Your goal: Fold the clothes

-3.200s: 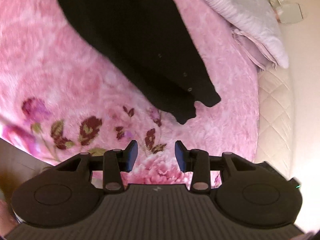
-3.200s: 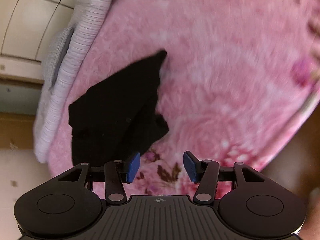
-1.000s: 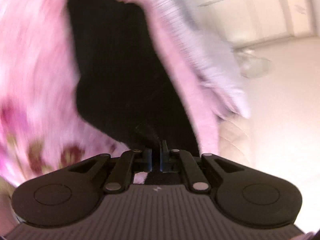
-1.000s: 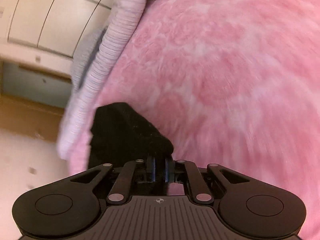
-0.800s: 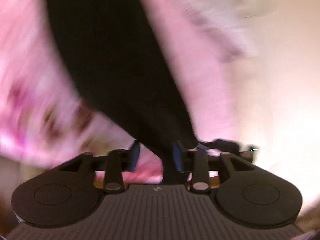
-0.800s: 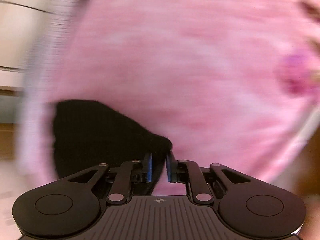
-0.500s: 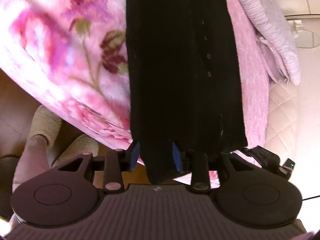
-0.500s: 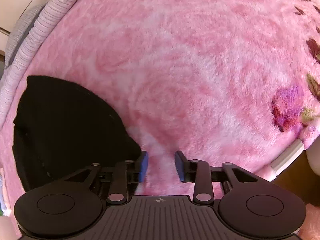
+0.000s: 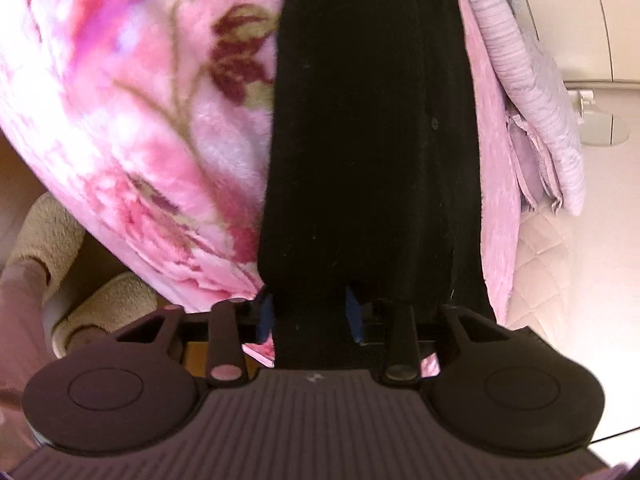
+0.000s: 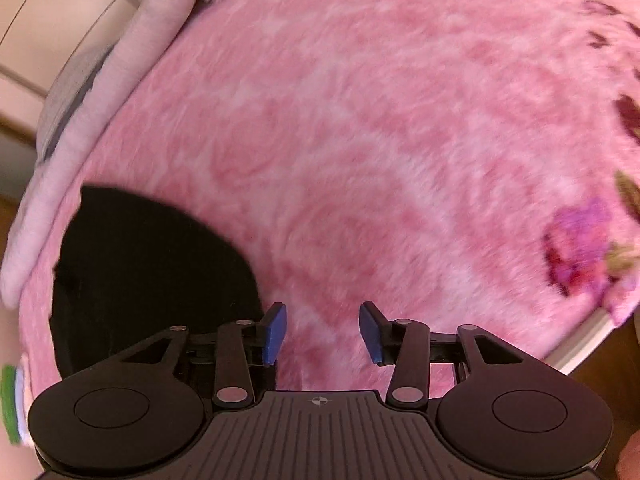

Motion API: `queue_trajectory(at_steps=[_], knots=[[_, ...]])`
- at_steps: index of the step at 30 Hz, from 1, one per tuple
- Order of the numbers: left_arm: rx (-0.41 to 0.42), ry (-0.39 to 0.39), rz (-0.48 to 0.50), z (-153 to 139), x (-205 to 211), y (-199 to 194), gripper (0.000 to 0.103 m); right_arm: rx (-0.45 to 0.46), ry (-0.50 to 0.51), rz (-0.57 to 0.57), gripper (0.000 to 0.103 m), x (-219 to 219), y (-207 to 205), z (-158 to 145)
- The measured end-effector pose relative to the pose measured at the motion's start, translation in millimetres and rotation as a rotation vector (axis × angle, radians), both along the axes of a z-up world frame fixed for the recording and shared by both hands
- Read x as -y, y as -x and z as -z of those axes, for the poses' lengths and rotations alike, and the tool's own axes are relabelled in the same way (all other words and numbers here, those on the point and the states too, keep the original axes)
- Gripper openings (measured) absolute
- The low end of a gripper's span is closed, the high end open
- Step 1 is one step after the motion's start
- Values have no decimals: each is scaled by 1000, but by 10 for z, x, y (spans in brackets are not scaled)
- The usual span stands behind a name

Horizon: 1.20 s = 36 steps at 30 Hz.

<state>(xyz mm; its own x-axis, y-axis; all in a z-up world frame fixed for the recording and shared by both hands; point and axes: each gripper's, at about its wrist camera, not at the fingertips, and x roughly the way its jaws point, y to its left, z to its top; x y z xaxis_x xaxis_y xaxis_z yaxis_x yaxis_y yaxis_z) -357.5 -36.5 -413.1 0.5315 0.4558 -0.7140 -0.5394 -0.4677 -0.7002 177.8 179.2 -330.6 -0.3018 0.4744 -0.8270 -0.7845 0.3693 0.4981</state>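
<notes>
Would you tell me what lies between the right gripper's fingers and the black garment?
Only bare pink blanket, in the right wrist view; the right gripper, jaws opening, holds nothing, the garment left of it.

Both views are brightly and warmly lit, with a soft pinkish cast and no hard shadows. In the left wrist view the floor (image 9: 580, 320) on the right is washed out almost to white, while the black garment (image 9: 372, 120) is so dark that its folds and weave barely register. The pink blanket (image 9: 120, 100) is smeared by motion blur on the left, its flower print soft. The fisheye lens bends the pillow (image 9: 532, 92) and bed edge into curves and leaves dark corners. In the right wrist view the blanket (image 10: 380, 140) looks slightly blurred, perhaps from movement, and the garment's (image 10: 152, 264) outline is fuzzy
</notes>
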Motion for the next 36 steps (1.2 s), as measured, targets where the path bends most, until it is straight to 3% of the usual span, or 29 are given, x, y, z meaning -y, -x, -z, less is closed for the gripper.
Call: queue_trajectory(at_steps=[1, 3, 5, 6, 9, 12, 13, 14, 15, 18, 20, 22, 23, 25, 26, 27, 28, 30, 33, 36], knots=[[9, -33, 15, -64, 16, 1, 10, -32, -20, 15, 45, 6, -32, -12], [31, -87, 39, -191, 38, 17, 10, -106, -45, 30, 46, 1, -78, -10], [45, -83, 47, -226, 10, 35, 11, -136, -21, -19, 49, -51, -10, 56], [41, -62, 45, -193, -11, 31, 17, -146, -7, -46, 52, -79, 31, 90], [61, -7, -7, -42, -75, 4, 22, -56, 24, -133, 57, -152, 254, 221], [98, 10, -60, 64, -119, -66, 38, 35, 16, -212, 60, -193, 463, 269], [84, 1, -48, 49, -122, -98, 35, 68, 16, -260, 58, -204, 524, 256], [64, -9, -30, 26, -124, -131, 29, 108, 26, -302, 39, -205, 567, 246], [57, -28, -2, -25, -139, -139, 8, 129, 39, -328, 17, -212, 579, 234], [56, -111, 64, -259, -192, -124, 8, 15, 58, -270, 12, -203, 436, 167], [24, -75, 84, -227, -243, -161, 11, -18, 50, -251, 13, -192, 403, 122], [-11, -29, 103, -173, -296, -204, 28, -20, 73, -240, 20, -202, 409, 192], [28, 8, 59, -84, -304, -219, 29, -27, 81, -228, 31, -202, 416, 225], [115, 72, -46, 63, -303, -242, 35, -48, 93, -197, 37, -196, 433, 284], [112, 65, -42, 33, -304, -260, 34, -51, 101, -195, 35, -203, 449, 289], [101, 52, -27, -11, -308, -280, 21, -45, 114, -208, 13, -215, 467, 275], [103, 21, 5, -104, -317, -261, 7, -64, 122, -218, 13, -229, 468, 248], [123, -44, 59, -353, -373, -197, 7, -152, 104, -210, 12, -236, 402, 107], [122, -184, 67, -986, -595, 60, 6, -309, 26, -216, 12, -242, 462, -348], [63, -350, 0, -1806, -842, 377, 6, -443, -97, -234, 11, -301, 582, -974]])
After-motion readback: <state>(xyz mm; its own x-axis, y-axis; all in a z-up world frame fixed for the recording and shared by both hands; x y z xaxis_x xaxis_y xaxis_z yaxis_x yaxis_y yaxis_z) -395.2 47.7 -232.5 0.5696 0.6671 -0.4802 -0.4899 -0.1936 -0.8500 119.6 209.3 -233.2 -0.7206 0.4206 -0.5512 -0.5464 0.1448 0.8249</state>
